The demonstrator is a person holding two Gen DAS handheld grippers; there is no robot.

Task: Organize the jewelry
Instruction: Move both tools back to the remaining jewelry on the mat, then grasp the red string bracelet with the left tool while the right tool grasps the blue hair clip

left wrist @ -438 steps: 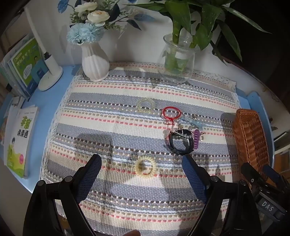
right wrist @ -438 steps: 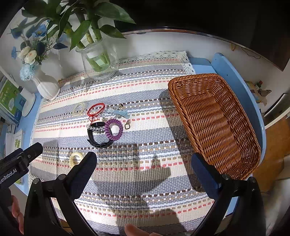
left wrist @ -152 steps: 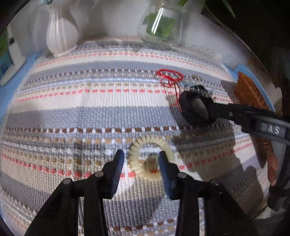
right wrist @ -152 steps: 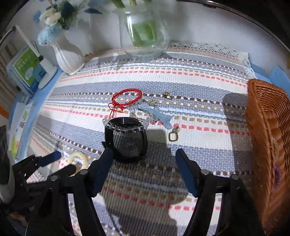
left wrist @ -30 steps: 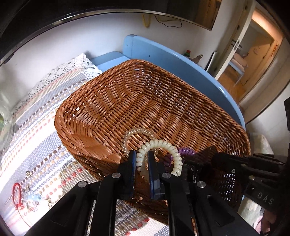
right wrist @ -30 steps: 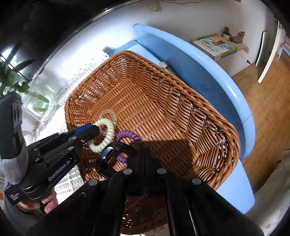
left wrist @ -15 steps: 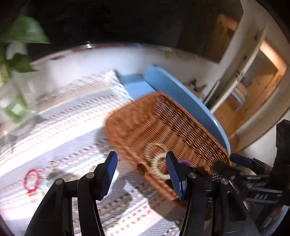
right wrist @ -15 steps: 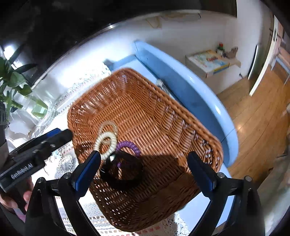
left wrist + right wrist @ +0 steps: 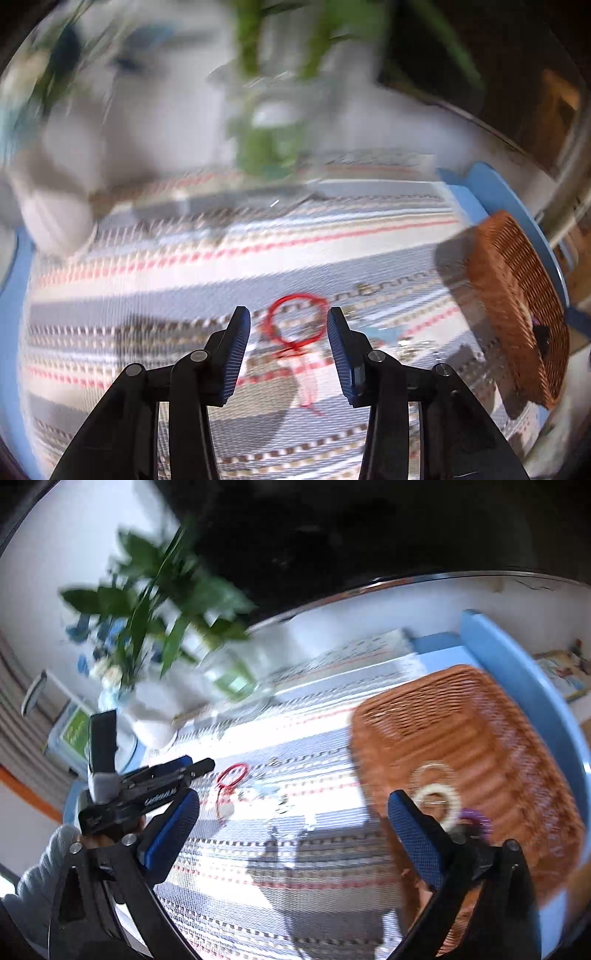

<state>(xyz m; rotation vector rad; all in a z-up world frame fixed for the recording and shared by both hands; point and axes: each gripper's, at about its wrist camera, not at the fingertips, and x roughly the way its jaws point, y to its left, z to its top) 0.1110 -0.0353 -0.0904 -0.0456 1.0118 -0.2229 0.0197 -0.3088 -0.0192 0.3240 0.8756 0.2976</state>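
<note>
Closing, empty left tool (image 9: 288, 328) frames thin red cord loop (image 9: 297, 323); right tool (image 9: 291, 829) gapes empty.

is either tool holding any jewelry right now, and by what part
Nothing is held. The left tool, its jaws closing, is empty above the red bracelet; the right tool is open and empty.

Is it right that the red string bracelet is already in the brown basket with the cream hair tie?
Not quite. The red string bracelet lies on the striped cloth, as the left wrist view shows. The cream hair tie is in the brown basket.
</note>
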